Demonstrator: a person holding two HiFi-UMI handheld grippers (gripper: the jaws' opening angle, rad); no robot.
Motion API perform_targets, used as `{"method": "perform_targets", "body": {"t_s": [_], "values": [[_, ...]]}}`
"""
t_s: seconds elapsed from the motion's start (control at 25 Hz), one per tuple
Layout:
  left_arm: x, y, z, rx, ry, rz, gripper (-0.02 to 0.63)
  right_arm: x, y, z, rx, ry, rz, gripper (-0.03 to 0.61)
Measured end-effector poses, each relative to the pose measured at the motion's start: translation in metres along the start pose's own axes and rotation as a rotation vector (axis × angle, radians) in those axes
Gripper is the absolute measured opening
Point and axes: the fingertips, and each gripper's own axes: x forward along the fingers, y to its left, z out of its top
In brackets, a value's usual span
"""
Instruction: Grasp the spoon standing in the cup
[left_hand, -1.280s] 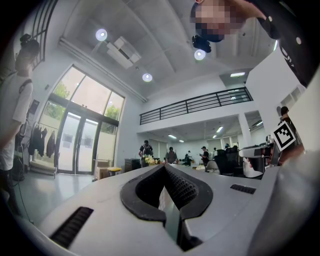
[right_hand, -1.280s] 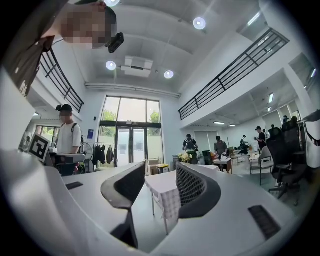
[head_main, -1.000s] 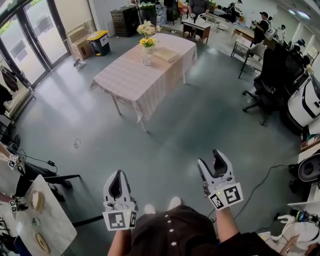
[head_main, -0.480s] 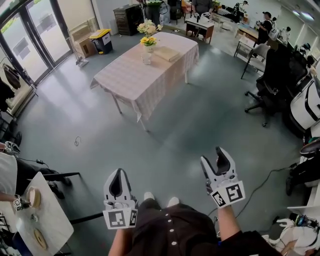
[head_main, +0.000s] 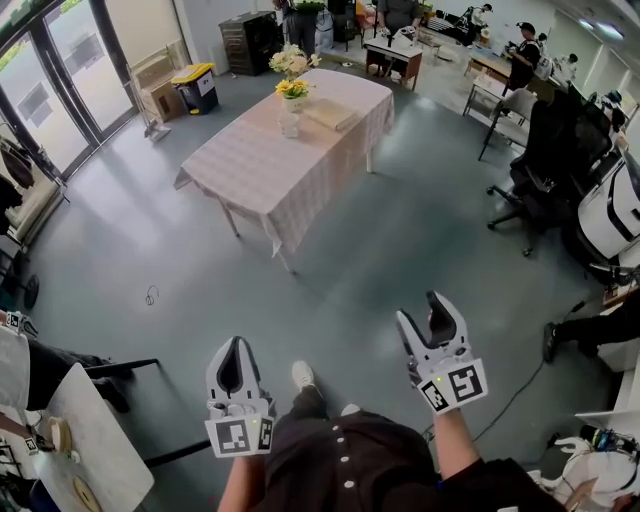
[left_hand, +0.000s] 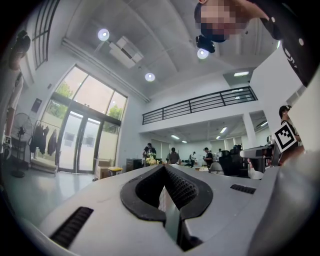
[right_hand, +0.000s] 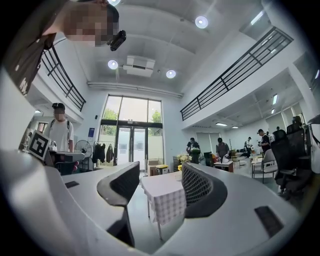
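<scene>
Far ahead stands a table with a checked cloth (head_main: 268, 165), also seen between the right gripper's jaws as a small table (right_hand: 162, 194). On its far end are flowers (head_main: 291, 72) and a clear glass vessel (head_main: 290, 120); no spoon can be made out at this distance. My left gripper (head_main: 237, 348) is held low over the floor with its jaws shut and empty, tips meeting in the left gripper view (left_hand: 163, 168). My right gripper (head_main: 427, 316) is level with it, open and empty (right_hand: 160, 171). Both are several steps from the table.
Grey floor lies between me and the table, with a small cable loop (head_main: 151, 294) on it. Black office chairs (head_main: 540, 170) stand at the right. A small white table (head_main: 85, 445) with plates is at the lower left. Glass doors (head_main: 55, 90) line the left wall.
The view has shifted a little as the person steps, one shoe now forward. The seated person at the lower left has slid mostly out of view. Both grippers keep their pose.
</scene>
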Motion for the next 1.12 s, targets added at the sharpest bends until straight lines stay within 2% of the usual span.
{"method": "perform_targets", "body": {"t_s": [0.72, 1.12], "values": [[0.152, 0.083, -0.007, -0.011, -0.009, -0.067, 0.017, 0.155, -0.02, -0.008, -0.017, 0.011, -0.056, 0.242], [0.207, 0.126, -0.009, -0.01, -0.029, -0.114, 0.017, 0.213, -0.015, -0.008, -0.029, -0.014, -0.104, 0.242]]}}
